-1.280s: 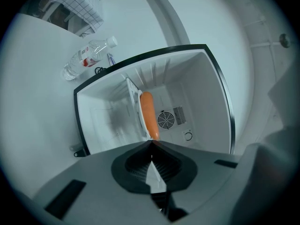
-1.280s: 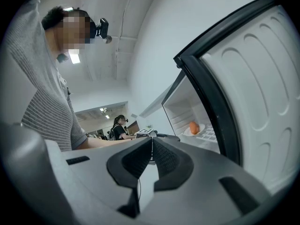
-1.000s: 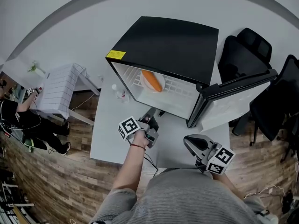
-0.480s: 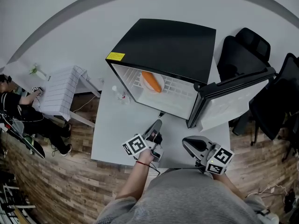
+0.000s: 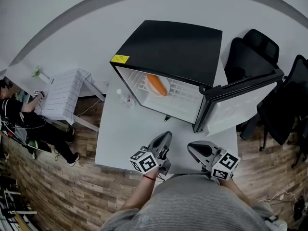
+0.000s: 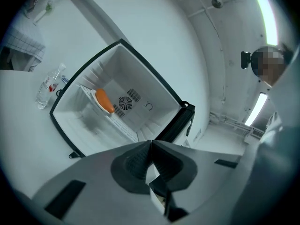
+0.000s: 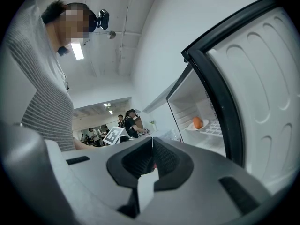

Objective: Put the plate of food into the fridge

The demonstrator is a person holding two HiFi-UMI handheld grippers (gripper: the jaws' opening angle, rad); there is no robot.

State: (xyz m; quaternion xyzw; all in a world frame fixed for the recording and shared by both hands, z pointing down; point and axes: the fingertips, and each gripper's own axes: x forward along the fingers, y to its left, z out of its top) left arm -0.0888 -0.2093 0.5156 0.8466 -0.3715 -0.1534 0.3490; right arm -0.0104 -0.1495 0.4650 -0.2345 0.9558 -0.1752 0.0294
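Note:
A black mini fridge [image 5: 171, 47] stands open on the white table [image 5: 120, 134], its door [image 5: 240, 93] swung out to the right. A white plate with orange food [image 5: 156, 84] rests on the wire shelf inside; it also shows in the left gripper view [image 6: 104, 101] and the right gripper view [image 7: 198, 123]. My left gripper [image 5: 167, 134] hovers at the table's front edge, well back from the fridge, jaws shut and empty [image 6: 151, 142]. Beside it, my right gripper [image 5: 190, 146] is also shut with nothing in it [image 7: 152, 139], close to the door's inner face [image 7: 262, 93].
A clear water bottle [image 5: 124, 96] stands on the table left of the fridge. Black office chairs [image 5: 250, 52] sit behind the open door. A white slatted stand [image 5: 60, 93] and a seated person [image 5: 19, 119] are off the table's left side.
My left gripper has drawn back from the fridge's opening toward the table's front edge, ending beside the right gripper. The right gripper has stayed put. The plate stays on the shelf.

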